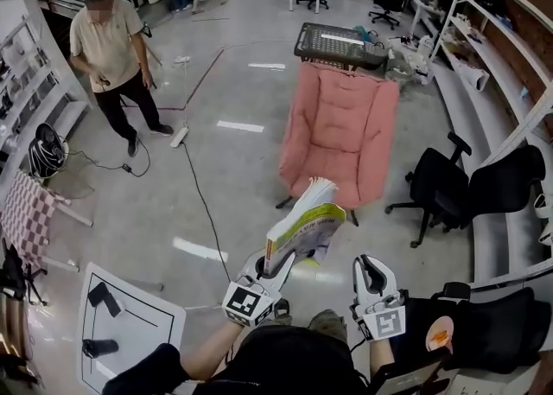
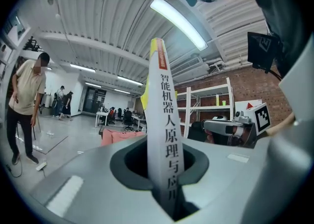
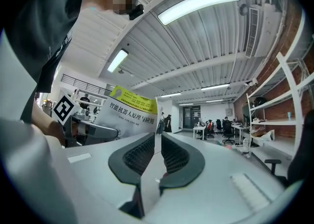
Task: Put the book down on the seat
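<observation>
Left hand-held gripper [image 1: 275, 269] is clamped on the book [image 1: 302, 225]. Its own view shows the white spine [image 2: 164, 135] upright between the jaws. The head view adds what that view hides: the pages fan open above the jaws, and the book hangs in the air short of the pink chair [image 1: 341, 130], which stands beyond both grippers. Just right of it, the right hand-held gripper [image 1: 368, 267] is narrow, with only a slit between its jaws and nothing in it. Its view catches the book's cover [image 3: 128, 112] off to its left.
</observation>
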Available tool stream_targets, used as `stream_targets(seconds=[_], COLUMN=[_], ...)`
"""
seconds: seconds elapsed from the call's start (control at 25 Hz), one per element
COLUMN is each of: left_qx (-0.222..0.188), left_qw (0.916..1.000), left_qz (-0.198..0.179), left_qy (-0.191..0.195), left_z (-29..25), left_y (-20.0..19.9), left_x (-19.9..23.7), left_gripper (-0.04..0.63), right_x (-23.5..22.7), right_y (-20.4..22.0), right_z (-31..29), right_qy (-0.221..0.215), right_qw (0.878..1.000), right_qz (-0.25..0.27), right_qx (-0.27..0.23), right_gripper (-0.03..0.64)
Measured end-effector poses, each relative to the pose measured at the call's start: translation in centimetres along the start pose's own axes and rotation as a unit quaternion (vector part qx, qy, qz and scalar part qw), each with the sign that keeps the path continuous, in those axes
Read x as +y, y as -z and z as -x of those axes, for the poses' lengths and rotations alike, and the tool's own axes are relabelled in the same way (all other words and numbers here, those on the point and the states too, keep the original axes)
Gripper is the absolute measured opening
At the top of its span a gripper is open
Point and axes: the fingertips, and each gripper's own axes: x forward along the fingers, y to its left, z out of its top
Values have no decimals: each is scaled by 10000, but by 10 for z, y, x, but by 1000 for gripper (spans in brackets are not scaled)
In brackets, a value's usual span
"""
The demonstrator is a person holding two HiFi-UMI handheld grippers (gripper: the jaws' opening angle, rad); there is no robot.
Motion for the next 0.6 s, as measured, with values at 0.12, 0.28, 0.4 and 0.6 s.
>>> stream_targets(seconds=[0.12,0.28,0.4,0.6], left_qx=[91,115,179,258], left_qw=[9999,9999,9997,9992], left_qz=[96,84,31,26], left_qy=[-6,-67,-159,-316], left_z=[-17,-44,-75,-134], left_y=[5,5,3,2], left_x=[10,27,36,39], left_gripper=[66,66,66,66], right_x=[-8,-25,-53,-115], right_y=[5,11,15,22], right_z=[-16,-40,-59,-84], right_qy=[-5,-63,-114,-197], right_qw=[10000,9999,9999,9996], right_qz=[-22,-84,-115,-170], right_qx=[70,36,-2,-129], right_gripper=[58,61,61,63])
